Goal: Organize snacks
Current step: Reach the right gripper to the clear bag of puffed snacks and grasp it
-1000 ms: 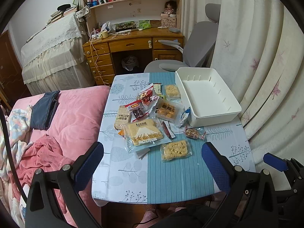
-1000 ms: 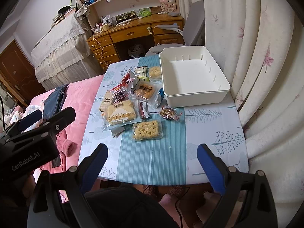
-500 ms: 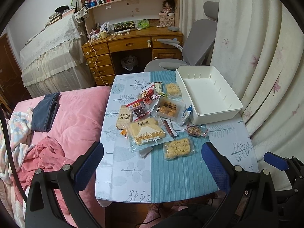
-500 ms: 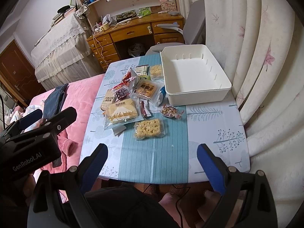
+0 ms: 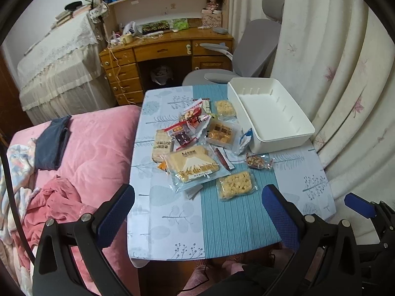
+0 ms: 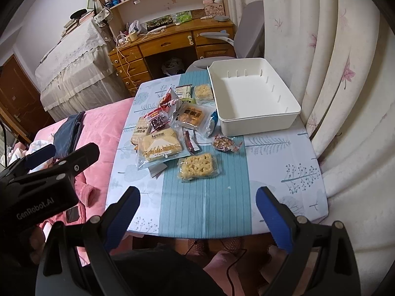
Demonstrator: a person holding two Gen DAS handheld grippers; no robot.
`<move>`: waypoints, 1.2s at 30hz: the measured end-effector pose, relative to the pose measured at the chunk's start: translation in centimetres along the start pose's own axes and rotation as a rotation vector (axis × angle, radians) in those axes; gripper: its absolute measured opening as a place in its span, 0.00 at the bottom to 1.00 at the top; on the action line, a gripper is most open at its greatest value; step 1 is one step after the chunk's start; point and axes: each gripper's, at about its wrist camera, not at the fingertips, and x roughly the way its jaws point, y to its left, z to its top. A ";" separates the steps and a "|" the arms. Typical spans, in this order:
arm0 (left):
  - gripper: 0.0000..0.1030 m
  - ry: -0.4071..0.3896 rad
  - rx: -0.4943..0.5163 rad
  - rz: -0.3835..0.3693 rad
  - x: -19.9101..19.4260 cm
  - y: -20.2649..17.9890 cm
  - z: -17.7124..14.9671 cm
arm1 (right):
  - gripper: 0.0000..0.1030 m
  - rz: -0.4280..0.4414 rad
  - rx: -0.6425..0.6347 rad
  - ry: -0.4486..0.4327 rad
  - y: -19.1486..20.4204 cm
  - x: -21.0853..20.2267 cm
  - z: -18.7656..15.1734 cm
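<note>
a: both views have slid a little since 1 second back, so the worktop [image 5: 232,222] sits slightly further to the right in the left wrist view; none of the snacks has shifted.

b: and the tongs?

a: left tongs [image 5: 198,212] spread wide, nothing between the blue pads. right tongs [image 6: 198,213] the same, wide apart and holding nothing. both hang over the near edge of the worktop.

b: where are the snacks?

a: in a loose heap at 12 o'clock from the left tongs, on the blue and white cloth. nearest is a clear pack of puffed rice squares [image 5: 235,185] [image 6: 198,166], lying alone. just at its 10 o'clock is the big mountain-print cake pack [image 5: 193,166] [image 6: 160,148], overlapping others behind it. a small nut packet [image 5: 258,160] [image 6: 224,143] lies at 1 o'clock from the rice pack.

b: and the bin?

a: white bin [image 5: 284,143] [image 6: 256,123] at the far right of the worktop, nothing inside, with a blue wrapper touching its near left corner.
</note>
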 end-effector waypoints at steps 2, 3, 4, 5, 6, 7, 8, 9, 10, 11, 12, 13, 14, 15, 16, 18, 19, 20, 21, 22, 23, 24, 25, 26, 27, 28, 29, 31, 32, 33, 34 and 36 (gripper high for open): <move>0.99 0.019 0.004 -0.014 0.8 0.3 0.1 | 0.93 0.000 0.005 -0.005 0.6 0.1 -0.1; 0.99 0.032 0.003 -0.027 1.2 0.8 0.0 | 0.93 -0.001 0.005 -0.006 0.8 0.3 -0.1; 0.99 0.042 0.003 -0.034 1.6 1.1 0.1 | 0.93 -0.008 0.004 -0.008 1.1 0.5 -0.1; 0.99 0.052 0.001 -0.035 1.9 1.4 0.0 | 0.93 -0.015 0.004 -0.008 1.3 0.9 -0.2; 0.99 0.062 0.001 -0.033 2.3 1.5 0.0 | 0.93 -0.019 0.004 -0.008 1.5 1.1 -0.3; 0.99 0.076 0.000 -0.032 2.7 1.7 -0.1 | 0.93 -0.021 0.003 -0.008 1.7 1.4 -0.4; 0.99 0.104 -0.007 -0.039 3.4 2.2 -0.2 | 0.93 -0.022 0.001 -0.005 1.9 1.6 -0.3; 0.99 0.119 -0.014 -0.045 3.8 2.4 -0.3 | 0.93 -0.024 0.002 -0.001 2.0 1.8 -0.2; 0.99 0.136 -0.023 -0.050 4.3 2.9 -0.3 | 0.93 -0.028 0.002 0.000 2.1 2.0 -0.2; 0.99 0.148 -0.028 -0.052 4.7 3.2 -0.4 | 0.93 -0.033 -0.001 -0.003 2.3 2.2 -0.4; 0.99 0.165 -0.035 -0.056 5.2 3.5 -0.5 | 0.93 -0.036 -0.006 -0.006 2.3 2.4 -0.4; 0.99 0.174 -0.040 -0.060 5.5 3.7 -0.6 | 0.93 -0.043 -0.012 -0.008 2.3 2.7 -0.4; 0.99 0.193 -0.054 -0.066 6.1 4.1 -0.6 | 0.93 -0.047 -0.016 -0.006 2.3 3.0 -0.4; 0.99 0.205 -0.064 -0.069 6.6 4.4 -0.5 | 0.93 -0.047 -0.015 0.000 2.2 3.4 -0.3; 0.99 0.217 -0.072 -0.074 7.2 4.5 -0.4 | 0.93 -0.047 -0.015 0.010 2.2 3.9 -0.3; 0.99 0.243 -0.090 -0.077 8.4 4.9 -0.1 | 0.93 -0.042 -0.023 0.030 2.1 5.1 -0.2; 0.99 0.253 -0.094 -0.077 8.8 5.0 0.0 | 0.93 -0.042 -0.031 0.039 2.1 5.7 -0.1; 0.99 0.272 -0.105 -0.077 9.6 5.2 0.2 | 0.93 -0.042 -0.035 0.048 2.1 6.2 -0.1; 0.99 0.292 -0.116 -0.077 10.4 5.5 0.4 | 0.93 -0.034 -0.031 0.063 1.9 6.9 0.0; 0.99 0.311 -0.124 -0.076 11.1 5.5 0.5 | 0.93 -0.019 -0.019 0.083 1.7 7.6 0.1; 0.99 0.326 -0.129 -0.074 11.8 5.6 0.7 | 0.93 -0.001 -0.003 0.106 1.4 8.4 0.2; 0.99 0.347 -0.135 -0.071 12.7 5.8 1.0 | 0.93 0.015 0.016 0.130 1.1 9.2 0.3; 0.99 0.367 -0.141 -0.068 13.5 5.8 1.2 | 0.93 0.029 0.035 0.155 0.8 10.1 0.4; 0.99 0.384 -0.149 -0.069 14.1 5.9 1.5 | 0.93 0.047 0.055 0.183 0.4 11.0 0.6; 0.99 0.407 -0.162 -0.071 15.1 6.0 1.8 | 0.93 0.056 0.070 0.209 0.1 11.8 0.7; 0.99 0.429 -0.174 -0.073 15.9 6.0 2.1 | 0.93 0.059 0.077 0.226 0.0 12.4 0.8; 0.99 0.443 -0.182 -0.076 16.6 6.0 2.4 | 0.93 0.066 0.090 0.258 -0.4 13.6 1.0; 0.99 0.481 -0.202 -0.074 18.5 6.1 3.0 | 0.93 0.077 0.107 0.306 -0.9 15.2 1.4; 0.99 0.503 -0.208 -0.070 19.7 6.0 3.5 | 0.93 0.076 0.112 0.325 -1.0 16.0 1.5; 0.99 0.526 -0.212 -0.064 20.9 5.8 3.9 | 0.93 0.071 0.112 0.351 -1.1 17.0 1.6; 0.99 0.546 -0.215 -0.061 21.9 5.7 4.3 | 0.93 0.068 0.106 0.370 -1.2 17.8 1.7; 0.99 0.598 -0.224 -0.039 24.2 5.4 4.8 | 0.93 0.059 0.085 0.403 -1.2 19.4 2.0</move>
